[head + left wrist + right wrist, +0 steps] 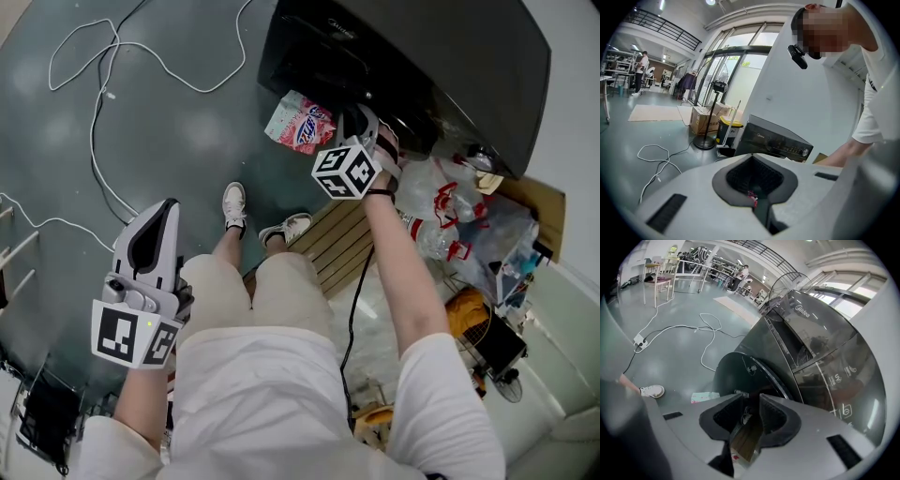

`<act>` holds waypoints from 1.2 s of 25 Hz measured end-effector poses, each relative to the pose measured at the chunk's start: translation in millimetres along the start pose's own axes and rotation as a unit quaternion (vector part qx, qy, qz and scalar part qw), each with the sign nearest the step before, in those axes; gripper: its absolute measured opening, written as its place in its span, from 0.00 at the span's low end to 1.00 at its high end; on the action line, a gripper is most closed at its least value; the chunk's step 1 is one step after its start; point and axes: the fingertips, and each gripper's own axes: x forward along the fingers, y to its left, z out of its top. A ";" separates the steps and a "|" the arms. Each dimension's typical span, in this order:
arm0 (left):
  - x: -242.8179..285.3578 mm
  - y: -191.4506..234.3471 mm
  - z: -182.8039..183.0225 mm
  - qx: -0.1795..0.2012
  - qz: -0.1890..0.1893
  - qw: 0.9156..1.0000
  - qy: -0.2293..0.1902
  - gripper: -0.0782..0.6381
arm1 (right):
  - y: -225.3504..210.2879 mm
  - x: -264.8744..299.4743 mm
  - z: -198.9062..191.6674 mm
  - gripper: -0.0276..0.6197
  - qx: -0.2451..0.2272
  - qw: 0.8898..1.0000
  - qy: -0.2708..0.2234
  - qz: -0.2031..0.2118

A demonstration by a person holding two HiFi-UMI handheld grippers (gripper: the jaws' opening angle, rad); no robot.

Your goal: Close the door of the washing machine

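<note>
Round door [733, 376] of Midea washing machine [820, 348] stands open, swung toward 9 o'clock. Right hand-held gripper [751, 398], narrowly parted, straddles its rim. Left hand-held gripper [752, 157] closed, empty.

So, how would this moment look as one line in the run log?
door: open | right gripper: jaws narrowly apart at door edge, grip unclear | left gripper: shut, empty

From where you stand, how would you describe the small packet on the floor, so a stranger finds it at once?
Start at the dark washing machine. On the floor by its front lies the packet. It alone is pink and white; the plastic bags nearby are clear with red print.
</note>
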 end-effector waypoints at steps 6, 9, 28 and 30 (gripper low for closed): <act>-0.5 -6.1 9.4 0.007 -0.008 1.000 -0.005 0.12 | -2.0 1.7 -3.2 0.25 0.004 0.999 0.029 0.030; -3.2 -13.1 13.4 0.016 -0.017 1.000 -0.007 0.12 | -3.0 -7.0 4.1 0.33 0.016 0.998 0.034 0.044; 27.6 -184.1 123.5 0.117 -0.157 0.979 -0.060 0.12 | -124.5 -215.5 -51.9 0.11 0.188 0.980 -0.042 -0.052; 25.0 -201.8 135.6 0.128 -0.163 0.976 -0.070 0.11 | -135.8 -241.4 -64.6 0.04 0.228 0.970 -0.049 -0.066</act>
